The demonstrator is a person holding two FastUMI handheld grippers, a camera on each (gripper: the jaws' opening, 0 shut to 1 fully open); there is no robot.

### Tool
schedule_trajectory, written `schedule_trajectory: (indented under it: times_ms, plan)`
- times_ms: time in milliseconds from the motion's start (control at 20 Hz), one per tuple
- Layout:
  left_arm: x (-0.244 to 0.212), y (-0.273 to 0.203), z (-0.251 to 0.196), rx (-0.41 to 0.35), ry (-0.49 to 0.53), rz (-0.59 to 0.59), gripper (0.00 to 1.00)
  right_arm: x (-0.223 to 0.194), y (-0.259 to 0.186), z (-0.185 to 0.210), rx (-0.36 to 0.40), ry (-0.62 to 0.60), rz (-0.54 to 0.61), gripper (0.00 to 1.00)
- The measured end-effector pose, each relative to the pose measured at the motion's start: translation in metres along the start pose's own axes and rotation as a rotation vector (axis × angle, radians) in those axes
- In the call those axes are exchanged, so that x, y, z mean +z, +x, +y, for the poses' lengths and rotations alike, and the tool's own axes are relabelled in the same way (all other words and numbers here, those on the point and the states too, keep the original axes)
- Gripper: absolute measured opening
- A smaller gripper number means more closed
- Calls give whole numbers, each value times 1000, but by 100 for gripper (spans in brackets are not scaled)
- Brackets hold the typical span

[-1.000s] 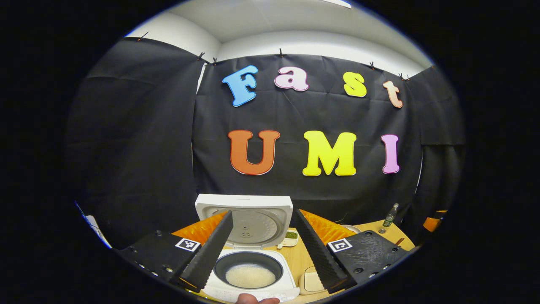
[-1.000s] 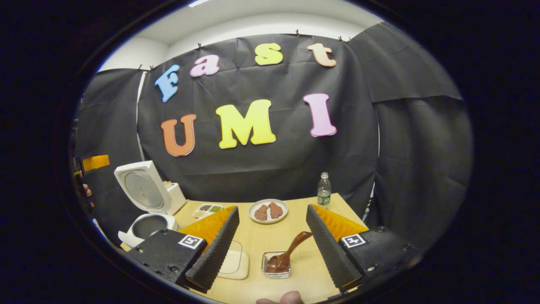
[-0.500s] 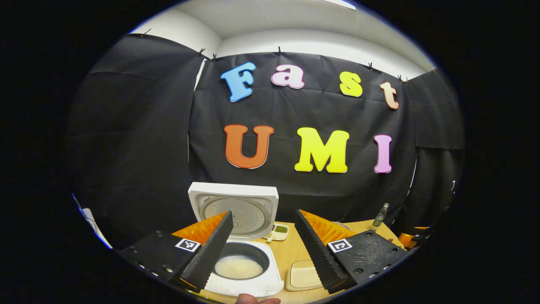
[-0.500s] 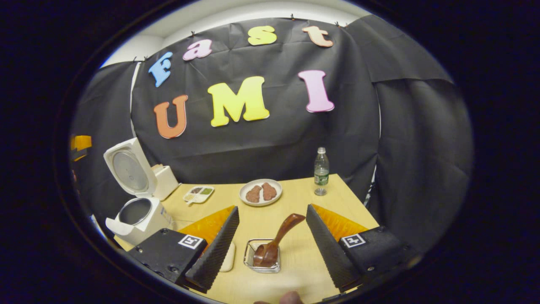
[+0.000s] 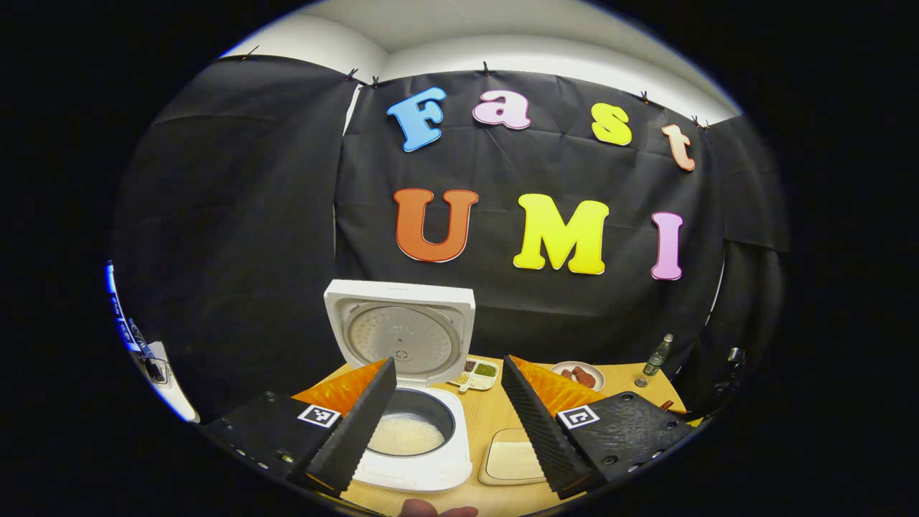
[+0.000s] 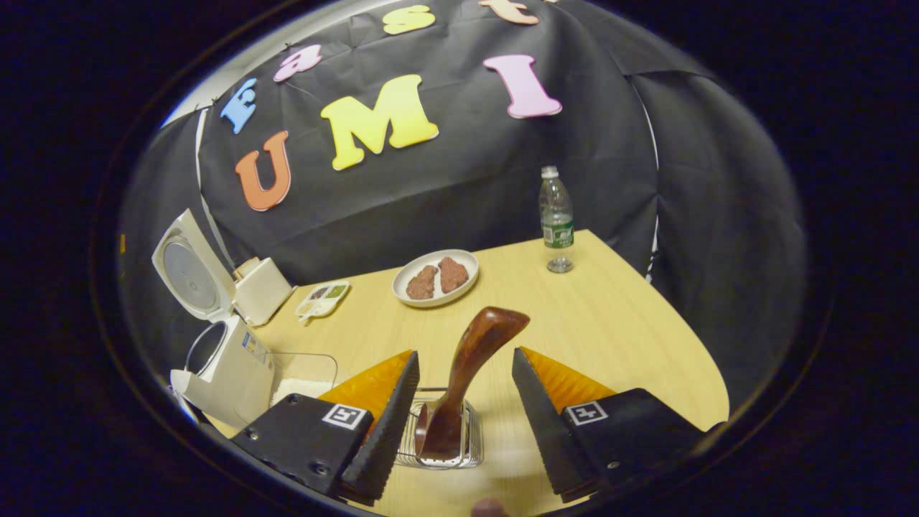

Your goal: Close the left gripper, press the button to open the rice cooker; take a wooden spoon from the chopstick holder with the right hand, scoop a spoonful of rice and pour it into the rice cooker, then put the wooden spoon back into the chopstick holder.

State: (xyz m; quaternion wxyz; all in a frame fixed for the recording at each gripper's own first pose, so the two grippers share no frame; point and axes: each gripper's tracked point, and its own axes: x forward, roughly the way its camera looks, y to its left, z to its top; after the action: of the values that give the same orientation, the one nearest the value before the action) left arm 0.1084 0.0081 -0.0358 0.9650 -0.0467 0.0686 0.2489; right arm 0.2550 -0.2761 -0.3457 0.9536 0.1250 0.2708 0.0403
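Left gripper view: the left gripper (image 5: pixel 449 424) hangs spread over the open cooker (image 5: pixel 409 431) at the table's (image 5: pixel 495 424) near left edge. Right gripper view: the right gripper (image 6: pixel 459 431), spread, flanks the spoon (image 6: pixel 467 373) standing tilted in the holder (image 6: pixel 470 441); best to pinch the handle mid-shaft and lift straight up.

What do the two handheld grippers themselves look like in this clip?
Both match. The left gripper and right gripper each have two black wedge-shaped fingers with ribbed inner faces, orange outer flanks, and black screwed base plates carrying a small square black-and-white marker.
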Motion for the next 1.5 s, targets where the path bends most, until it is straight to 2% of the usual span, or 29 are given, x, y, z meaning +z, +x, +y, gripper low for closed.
schedule_trajectory:
  times_ms: [50,100,200,250,300,350,600,900,1100,1300,1500]
  plan:
    - [-1,-1,2,11,3,5,94,-3,6,0,10,11,10,84]
    - [-3,-1,3,19,6,11,95,-4,12,1,16,16,15,75]
    - [-4,-1,5,29,10,21,94,-6,16,3,26,21,27,66]
    - [-5,-2,5,32,12,21,94,-7,17,4,28,17,29,57]
    - [-5,-1,6,35,14,19,94,-7,17,5,29,17,28,55]
    - [-5,-1,6,37,13,19,94,-6,15,8,32,13,29,43]
    - [-3,1,9,25,12,9,94,-4,6,8,21,4,30,28]
    - [-1,5,26,-4,-10,-4,94,2,-13,22,-32,-9,18,20]
    - [0,6,46,-38,-14,-14,94,26,-34,36,-108,-49,-45,19]
    - [4,9,74,-73,-29,-35,94,54,-62,47,-206,-29,-105,19]
    - [5,13,107,-86,-33,-50,94,74,-84,79,-235,-52,-144,19]
